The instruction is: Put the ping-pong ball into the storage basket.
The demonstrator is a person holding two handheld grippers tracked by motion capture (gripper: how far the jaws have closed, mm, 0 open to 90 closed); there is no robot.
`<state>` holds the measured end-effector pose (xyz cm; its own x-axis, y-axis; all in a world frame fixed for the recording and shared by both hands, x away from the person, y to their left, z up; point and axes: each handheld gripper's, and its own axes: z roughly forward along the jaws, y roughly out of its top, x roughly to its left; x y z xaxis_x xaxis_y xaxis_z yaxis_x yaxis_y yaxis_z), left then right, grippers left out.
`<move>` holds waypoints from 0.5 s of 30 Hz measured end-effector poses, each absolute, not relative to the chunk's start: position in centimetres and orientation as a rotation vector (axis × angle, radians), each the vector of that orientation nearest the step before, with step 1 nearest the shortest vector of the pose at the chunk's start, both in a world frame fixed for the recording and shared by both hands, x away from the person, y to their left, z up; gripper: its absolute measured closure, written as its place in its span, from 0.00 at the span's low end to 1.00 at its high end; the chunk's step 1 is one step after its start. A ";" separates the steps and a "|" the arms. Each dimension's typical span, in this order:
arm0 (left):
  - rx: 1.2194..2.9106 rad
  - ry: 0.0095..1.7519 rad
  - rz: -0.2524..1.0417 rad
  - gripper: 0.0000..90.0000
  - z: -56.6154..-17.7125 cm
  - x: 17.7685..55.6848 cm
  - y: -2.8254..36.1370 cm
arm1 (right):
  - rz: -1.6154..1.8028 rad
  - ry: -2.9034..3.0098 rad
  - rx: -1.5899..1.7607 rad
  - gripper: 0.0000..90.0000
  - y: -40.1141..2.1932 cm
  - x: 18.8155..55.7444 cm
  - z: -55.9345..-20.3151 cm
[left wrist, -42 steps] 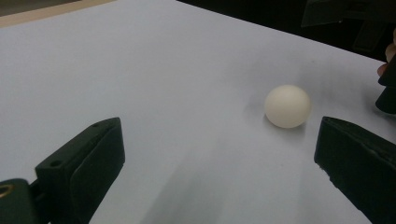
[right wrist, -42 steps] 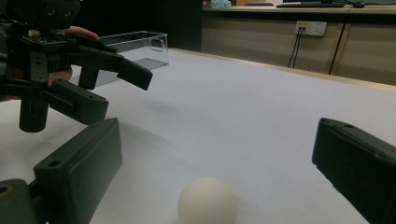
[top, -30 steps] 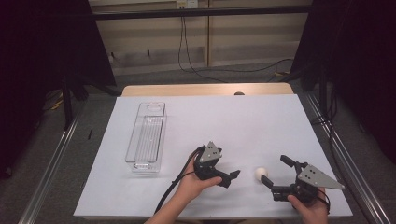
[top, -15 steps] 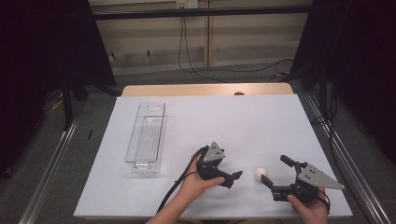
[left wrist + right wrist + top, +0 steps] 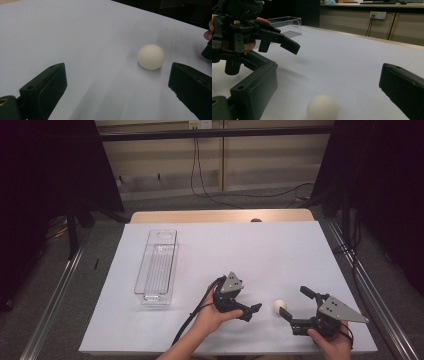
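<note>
**White ball between my two open grippers**

Little has moved since a second ago: both my grippers sit about where they were, and the ball has not rolled. Nearest to me, my right gripper rests low by the table's near edge, its jaws spread wide and holding nothing. The white ball lies on the white table sheet just ahead of those jaws; in the right gripper view it sits between them, though I can't quite tell whether it is inside the gap or just beyond it. On the ball's other side my left gripper points toward it, jaws also wide apart and empty, with the ball a little past their tips. Farther off to my left, a clear plastic tray lies lengthwise on the sheet, well apart from both grippers.
</note>
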<state>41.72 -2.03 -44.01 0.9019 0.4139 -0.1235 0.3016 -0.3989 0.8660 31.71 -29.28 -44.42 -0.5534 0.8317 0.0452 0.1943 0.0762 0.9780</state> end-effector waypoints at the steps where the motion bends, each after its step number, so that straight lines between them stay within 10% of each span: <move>1: 2.019 0.510 0.136 0.02 -44.0 41.7 -2.1 | 1.509 1.812 1.010 0.01 -29.3 31.7 -44.4; 15: 2.059 0.492 0.104 0.02 -43.8 41.8 -3.3 | 1.509 1.812 1.007 0.01 -29.3 31.7 -44.4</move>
<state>41.76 -3.29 -43.76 0.9144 0.3849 -0.1255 0.3012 -0.4397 0.8461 31.75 -29.32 -44.41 -0.5543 0.8314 0.0392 0.1892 0.0800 0.9787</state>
